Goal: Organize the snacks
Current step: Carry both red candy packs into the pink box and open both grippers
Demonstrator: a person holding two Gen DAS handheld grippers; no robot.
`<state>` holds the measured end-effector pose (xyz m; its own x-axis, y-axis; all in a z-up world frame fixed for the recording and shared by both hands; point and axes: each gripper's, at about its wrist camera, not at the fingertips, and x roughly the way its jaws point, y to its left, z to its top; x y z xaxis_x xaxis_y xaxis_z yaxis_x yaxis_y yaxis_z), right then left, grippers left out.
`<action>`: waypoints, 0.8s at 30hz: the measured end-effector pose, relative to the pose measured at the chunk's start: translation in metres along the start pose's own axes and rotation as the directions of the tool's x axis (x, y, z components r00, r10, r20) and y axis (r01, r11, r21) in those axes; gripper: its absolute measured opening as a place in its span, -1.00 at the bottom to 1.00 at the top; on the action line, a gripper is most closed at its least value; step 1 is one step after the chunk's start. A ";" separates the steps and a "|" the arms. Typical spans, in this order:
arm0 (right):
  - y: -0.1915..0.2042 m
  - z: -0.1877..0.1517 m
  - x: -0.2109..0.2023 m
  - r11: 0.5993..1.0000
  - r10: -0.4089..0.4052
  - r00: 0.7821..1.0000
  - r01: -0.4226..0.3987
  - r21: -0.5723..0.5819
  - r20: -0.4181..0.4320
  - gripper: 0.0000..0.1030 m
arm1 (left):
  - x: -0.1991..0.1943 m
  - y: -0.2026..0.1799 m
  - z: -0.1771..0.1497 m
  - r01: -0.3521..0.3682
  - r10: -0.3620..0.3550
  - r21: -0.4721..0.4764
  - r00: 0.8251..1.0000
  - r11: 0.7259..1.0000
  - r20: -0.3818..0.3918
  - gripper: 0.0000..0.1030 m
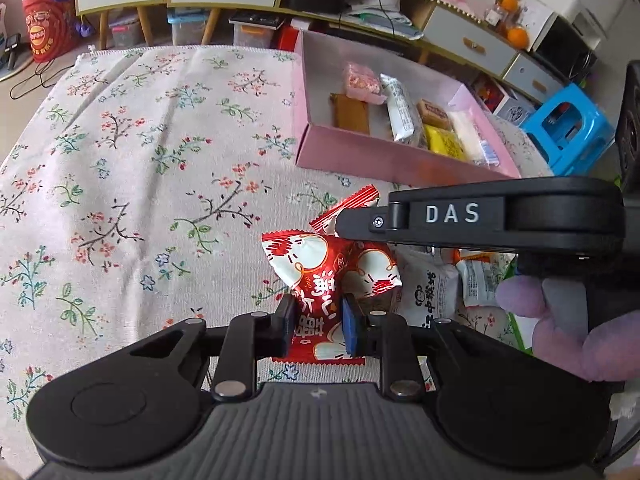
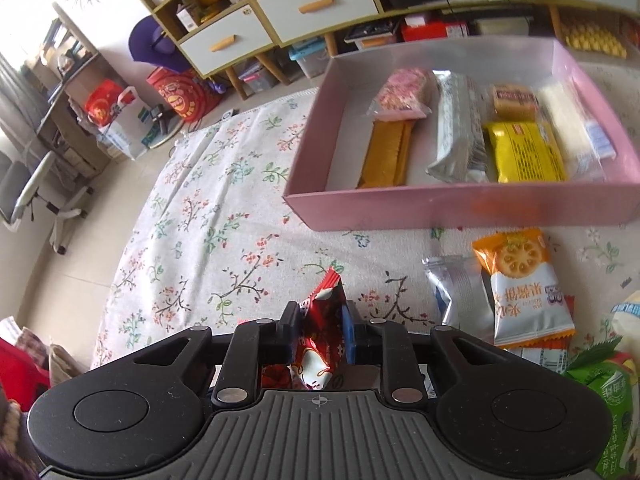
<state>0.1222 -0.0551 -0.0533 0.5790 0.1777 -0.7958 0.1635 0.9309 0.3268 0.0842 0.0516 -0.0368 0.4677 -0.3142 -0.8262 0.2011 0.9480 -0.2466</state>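
Both tongs, left (image 1: 318, 326) and right (image 2: 320, 334), are clenched on one red snack packet (image 1: 336, 268) held above the floral bench cloth (image 1: 160, 140), likely to steady it for the pink box (image 2: 460, 204) nearby.

Ahead and left of your left gripper (image 1: 318, 326) the floral cloth (image 1: 140, 168) lies bare. The pink box (image 1: 400, 158) blocks ahead-right; the right gripper (image 2: 320, 330) crowds your right; loose snack packets (image 2: 520, 284) lie beyond.
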 end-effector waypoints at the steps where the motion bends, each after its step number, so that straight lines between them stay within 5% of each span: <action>1: 0.000 0.001 -0.002 1.000 0.008 1.000 -0.008 0.004 0.006 -0.58 | -0.002 0.001 0.001 0.004 -0.004 -0.007 1.000 1.000 0.005 -0.58; 16: -0.042 0.026 -0.049 0.980 0.066 0.988 -0.090 0.175 0.138 -0.59 | -0.016 0.009 0.010 0.032 -0.027 -0.085 0.997 0.996 0.068 -0.58; 24: -0.075 0.051 -0.065 0.959 0.055 0.976 -0.111 0.262 0.211 -0.59 | -0.011 0.007 0.043 0.039 -0.029 -0.076 0.991 0.996 0.129 -0.58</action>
<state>0.1134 -0.1524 0.0002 0.7427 0.1573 -0.6509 0.3017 0.7892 0.5349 0.1177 0.0595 -0.0078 0.5688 -0.3454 -0.7464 0.1530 0.9361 -0.3166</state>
